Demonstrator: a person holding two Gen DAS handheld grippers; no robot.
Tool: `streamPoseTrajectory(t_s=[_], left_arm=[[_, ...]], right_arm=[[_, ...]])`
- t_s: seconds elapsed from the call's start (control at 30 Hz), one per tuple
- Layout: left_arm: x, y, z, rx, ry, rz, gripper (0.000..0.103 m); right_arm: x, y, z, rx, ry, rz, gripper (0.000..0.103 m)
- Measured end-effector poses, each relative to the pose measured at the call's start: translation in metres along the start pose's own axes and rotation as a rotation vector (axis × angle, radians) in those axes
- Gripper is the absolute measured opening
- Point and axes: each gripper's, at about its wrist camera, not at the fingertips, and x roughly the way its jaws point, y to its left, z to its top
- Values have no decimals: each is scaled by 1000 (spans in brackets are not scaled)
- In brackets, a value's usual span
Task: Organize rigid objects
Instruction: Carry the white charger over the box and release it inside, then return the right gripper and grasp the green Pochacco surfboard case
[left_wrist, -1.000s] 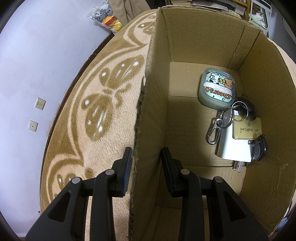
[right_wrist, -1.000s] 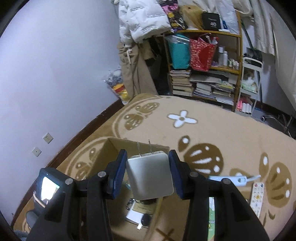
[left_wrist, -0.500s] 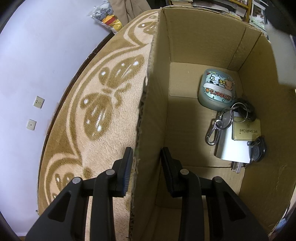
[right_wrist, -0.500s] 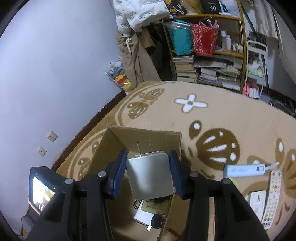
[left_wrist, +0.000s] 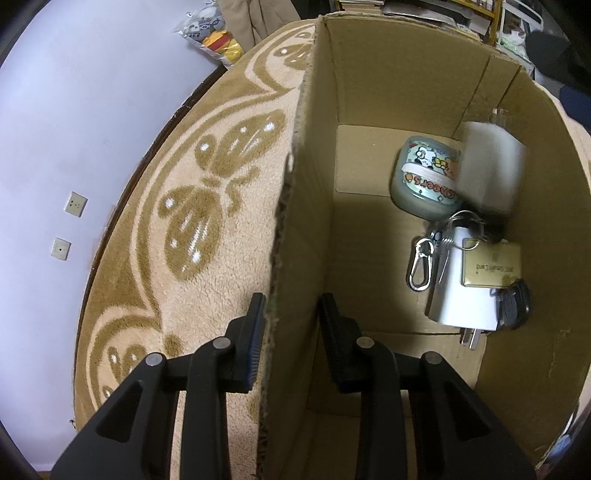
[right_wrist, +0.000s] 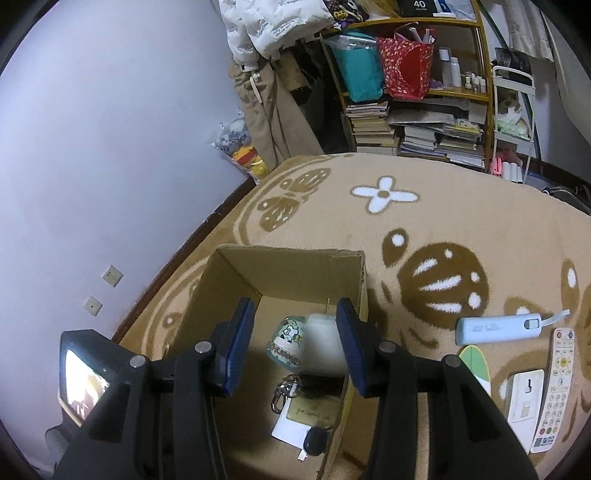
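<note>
A cardboard box (left_wrist: 388, 74) stands on the rug. My left gripper (left_wrist: 290, 325) is shut on the box's left wall (left_wrist: 295, 240). Inside lie a cartoon-printed case (left_wrist: 424, 184), a keyring with a carabiner (left_wrist: 421, 258), a gold card (left_wrist: 491, 262), a white plug adapter (left_wrist: 465, 295) and a black key fob (left_wrist: 515, 301). A white charger (left_wrist: 491, 173), blurred, is in the box against the case. My right gripper (right_wrist: 295, 339) is open and empty above the box (right_wrist: 288, 266), with the charger (right_wrist: 321, 347) below it.
On the rug right of the box lie a pale blue power bank (right_wrist: 498, 328), a white remote (right_wrist: 557, 387), a white flat device (right_wrist: 524, 398) and a green-edged item (right_wrist: 476, 365). A bookshelf (right_wrist: 424, 122) and hanging clothes stand at the back wall.
My right gripper has opened and let go of the white charger, which has dropped into the box beside the case. My left gripper still holds the box wall.
</note>
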Motion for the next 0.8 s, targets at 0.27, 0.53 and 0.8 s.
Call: streamPoseTrajectory(t_s=[0.27,0.53,0.8], left_arm=[[2,1,0,0,-1,4,29],[1,2,1,1,1,5,29],[1,2,1,2,1,6,30]], right_arm=[[-22,-18,0,-33,-18,-84,83],[-25,-56,-9,-57,32,-201,93],[-9,-86,-39,-47,108,-267,93]])
